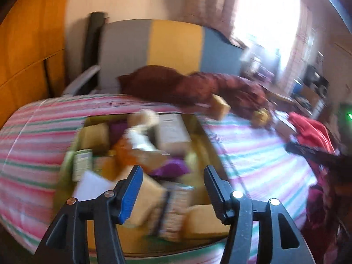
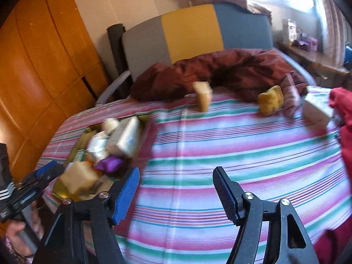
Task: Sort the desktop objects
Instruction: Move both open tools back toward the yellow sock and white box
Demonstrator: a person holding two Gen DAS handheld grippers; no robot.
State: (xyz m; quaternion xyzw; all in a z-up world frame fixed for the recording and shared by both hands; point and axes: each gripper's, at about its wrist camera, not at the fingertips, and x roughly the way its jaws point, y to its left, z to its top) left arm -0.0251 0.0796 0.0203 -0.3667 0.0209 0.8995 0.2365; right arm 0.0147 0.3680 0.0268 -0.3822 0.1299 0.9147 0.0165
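Note:
A yellow-green box (image 1: 199, 145) on the striped cloth holds several blurred items: tan blocks, white cartons, a purple piece (image 1: 169, 168). My left gripper (image 1: 172, 173) hangs open just above it. A tan block (image 1: 146, 199) lies below its blue pad, not pressed by either pad. In the right wrist view the same box (image 2: 145, 118) is at the left, with my left gripper (image 2: 45, 172) beside a tan block (image 2: 79, 180). My right gripper (image 2: 176, 173) is open over bare striped cloth (image 2: 220, 145), nothing between its fingers. Further back lie a tan block (image 2: 203, 95), a yellow knitted piece (image 2: 270, 101) and a white carton (image 2: 316, 110).
A maroon quilt (image 2: 220, 70) is bunched along the far edge before a grey, yellow and blue headboard (image 2: 189, 33). Red fabric (image 2: 343, 105) lies at the right edge. An orange wooden wardrobe (image 2: 33, 66) stands at the left. A person's hand (image 2: 15, 228) grips the left tool.

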